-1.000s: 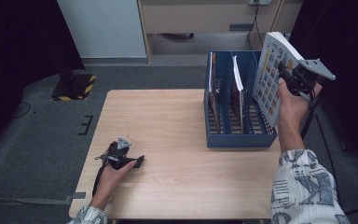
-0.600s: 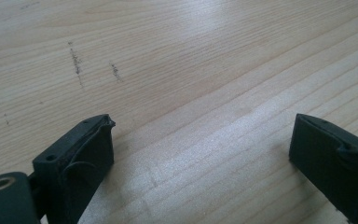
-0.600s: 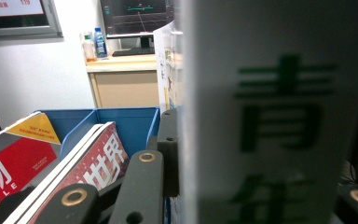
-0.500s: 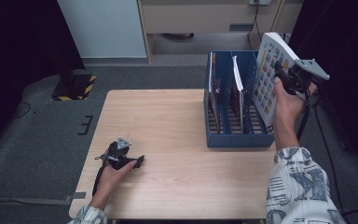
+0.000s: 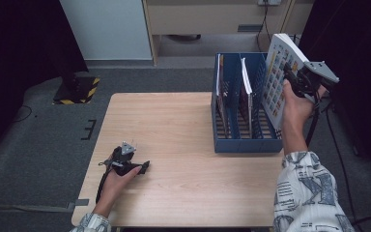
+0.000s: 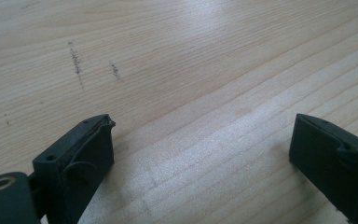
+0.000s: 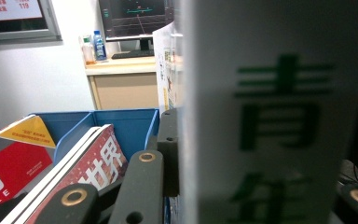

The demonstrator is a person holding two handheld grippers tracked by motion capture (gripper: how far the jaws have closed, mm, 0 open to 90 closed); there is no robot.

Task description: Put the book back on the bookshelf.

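My right gripper (image 5: 294, 83) is shut on a thick white book (image 5: 279, 79) with a colourful cover, held upright and tilted above the right end of the blue file rack (image 5: 249, 144). In the right gripper view the book's white spine (image 7: 270, 116) with green characters sits between the jaws, right up against the camera. Two books stand in the rack's slots: a red one (image 7: 9, 163) and a red-and-white one (image 7: 91, 163). My left gripper (image 5: 143, 167) rests on the wooden table (image 5: 174, 135) at the front left, open, with only bare wood (image 6: 200, 121) between its jaws.
The rack stands at the table's right edge. Behind the table are a grey floor, a white panel (image 5: 106, 29) and a wooden cabinet (image 5: 212, 17). A black-and-yellow striped block (image 5: 77, 89) lies on the floor at the left. A desk with a bottle (image 7: 99, 44) and a monitor is beyond the rack.
The right hand has shifted slightly with the book, still above the rack's right end. The left hand and its gripper have stayed put.
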